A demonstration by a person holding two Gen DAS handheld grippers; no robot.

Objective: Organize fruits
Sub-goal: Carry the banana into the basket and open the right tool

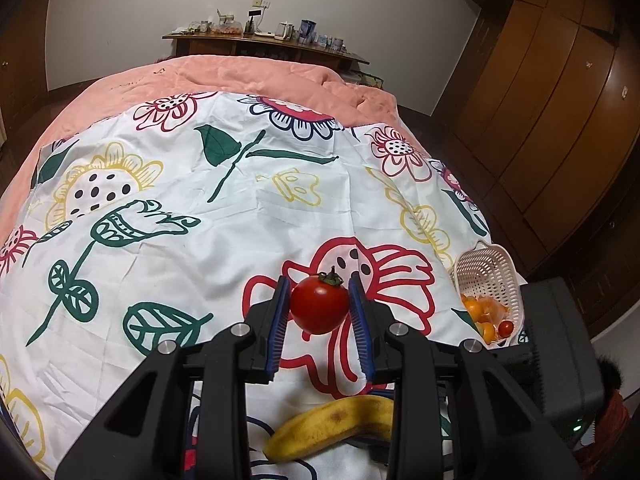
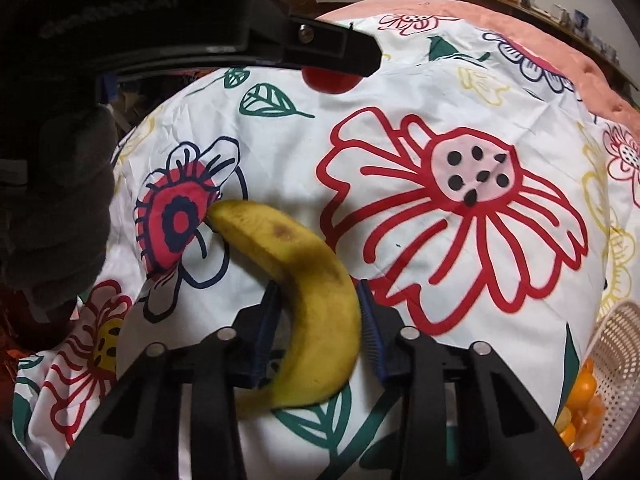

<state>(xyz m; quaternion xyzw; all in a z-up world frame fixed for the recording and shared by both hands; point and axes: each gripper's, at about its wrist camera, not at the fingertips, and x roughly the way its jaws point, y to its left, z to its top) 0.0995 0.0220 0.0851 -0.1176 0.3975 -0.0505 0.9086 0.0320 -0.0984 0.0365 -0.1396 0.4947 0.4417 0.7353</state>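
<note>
My left gripper [image 1: 320,300] is shut on a red tomato [image 1: 319,303] with a green stem and holds it above the flowered cloth. The tomato also shows in the right wrist view [image 2: 330,80], partly hidden behind the left gripper's finger. My right gripper [image 2: 320,316] is shut on a yellow banana [image 2: 308,276] with brown spots, held just above the cloth. The banana also shows in the left wrist view [image 1: 332,428], below the left gripper. A white perforated basket [image 1: 496,276] holding oranges and small tomatoes lies at the right; it also shows in the right wrist view [image 2: 620,360].
The white flowered cloth [image 1: 240,208] covers a bed with a pink quilt [image 1: 248,72] behind it. A wooden shelf [image 1: 264,44] with jars stands at the far wall. Brown wardrobes [image 1: 540,100] line the right. A dark box [image 1: 560,360] stands by the basket.
</note>
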